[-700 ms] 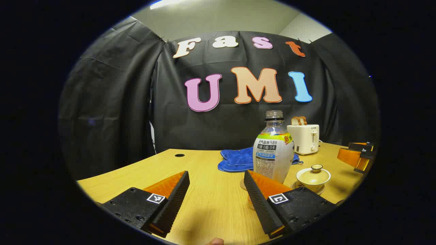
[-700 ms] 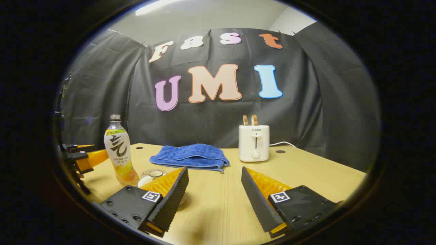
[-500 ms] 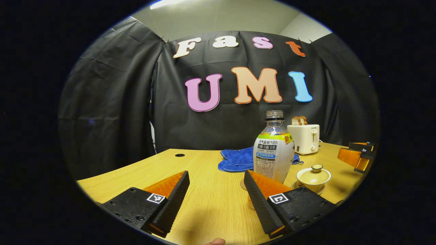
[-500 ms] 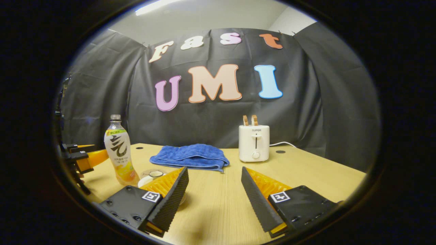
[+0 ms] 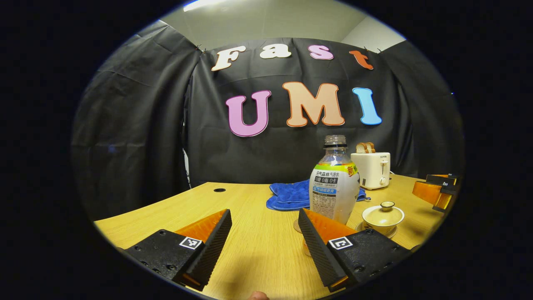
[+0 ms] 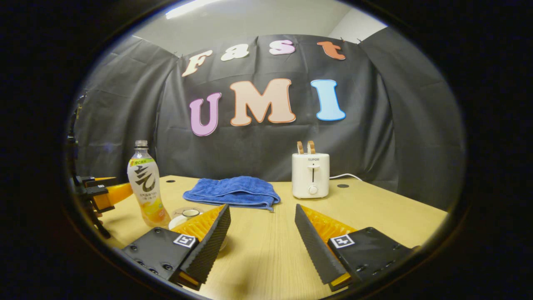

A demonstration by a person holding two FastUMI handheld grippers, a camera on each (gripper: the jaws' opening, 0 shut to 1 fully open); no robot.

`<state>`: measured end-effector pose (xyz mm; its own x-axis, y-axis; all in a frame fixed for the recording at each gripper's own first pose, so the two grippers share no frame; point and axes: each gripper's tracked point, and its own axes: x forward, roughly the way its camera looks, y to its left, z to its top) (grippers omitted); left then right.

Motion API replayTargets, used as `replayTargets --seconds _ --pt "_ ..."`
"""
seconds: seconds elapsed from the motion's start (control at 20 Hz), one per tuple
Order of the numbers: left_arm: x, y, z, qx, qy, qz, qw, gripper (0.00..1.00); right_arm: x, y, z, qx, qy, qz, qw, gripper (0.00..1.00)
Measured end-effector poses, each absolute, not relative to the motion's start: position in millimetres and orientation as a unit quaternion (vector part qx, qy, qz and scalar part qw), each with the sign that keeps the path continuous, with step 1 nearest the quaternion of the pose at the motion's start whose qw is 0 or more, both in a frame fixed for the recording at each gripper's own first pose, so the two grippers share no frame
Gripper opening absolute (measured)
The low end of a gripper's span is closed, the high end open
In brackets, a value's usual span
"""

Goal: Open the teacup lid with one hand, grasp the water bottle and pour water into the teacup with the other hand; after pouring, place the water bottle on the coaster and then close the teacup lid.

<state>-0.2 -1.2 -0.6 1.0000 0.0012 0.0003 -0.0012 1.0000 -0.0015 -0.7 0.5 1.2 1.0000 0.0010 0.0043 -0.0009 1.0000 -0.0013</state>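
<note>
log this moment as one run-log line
phase: not started | left hand-held gripper: open, empty | right hand-held gripper: open, empty | water bottle: upright on table, uncapped | teacup lid: on

A staged recording booth: black cloth [image 6: 374,125] drapes the walls around a wooden desk [image 6: 374,216] set with household props, a toaster [image 6: 310,175] holding bread and a folded blue towel [image 6: 233,191].

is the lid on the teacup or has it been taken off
On. The knobbed cream ceramic lid sits level on the cream ceramic teacup, which stands on its saucer beside the clear plastic water bottle.
</note>
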Motion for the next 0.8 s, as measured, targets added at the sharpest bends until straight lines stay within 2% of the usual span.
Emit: replayTargets --seconds 0.2,0.35,0.45,0.5,0.55,0.6,0.65,0.7,0.8 --pt "-1 -1 -1 -0.002 0.001 0.001 1.0 0.94 0 1 1 -0.001 -0.002 0.002 1.0 0.96" --pt "-1 -1 0 -0.001 0.001 0.001 1.0 0.94 2 6 0 -0.001 0.003 0.014 1.0 1.0" --pt "-1 -1 -1 -0.001 0.001 0.001 1.0 0.94 7 8 -5 -0.008 0.017 0.019 1.0 0.96" --pt "-1 -1 -1 -0.001 0.001 0.001 1.0 0.94 8 12 -5 -0.011 0.021 0.025 0.999 0.96" --pt "-1 -2 -1 -0.001 0.001 0.001 1.0 0.94 8 18 -3 -0.008 0.023 0.036 0.999 1.0" --pt "-1 -2 -1 -0.001 0.001 0.0 1.0 0.94 8 26 0 -0.003 0.024 0.049 0.999 1.0" --pt "-1 -2 -1 -0.001 0.001 0.0 1.0 0.94 9 32 2 0.0 0.025 0.059 0.998 0.95" --pt "-1 -2 -1 -0.001 0.001 0.0 1.0 0.94 10 37 4 0.0 0.026 0.067 0.997 1.0" --pt "-1 -3 -1 -0.001 0.001 -0.002 1.0 0.94 12 48 6 -0.006 0.028 0.08 0.996 0.99"
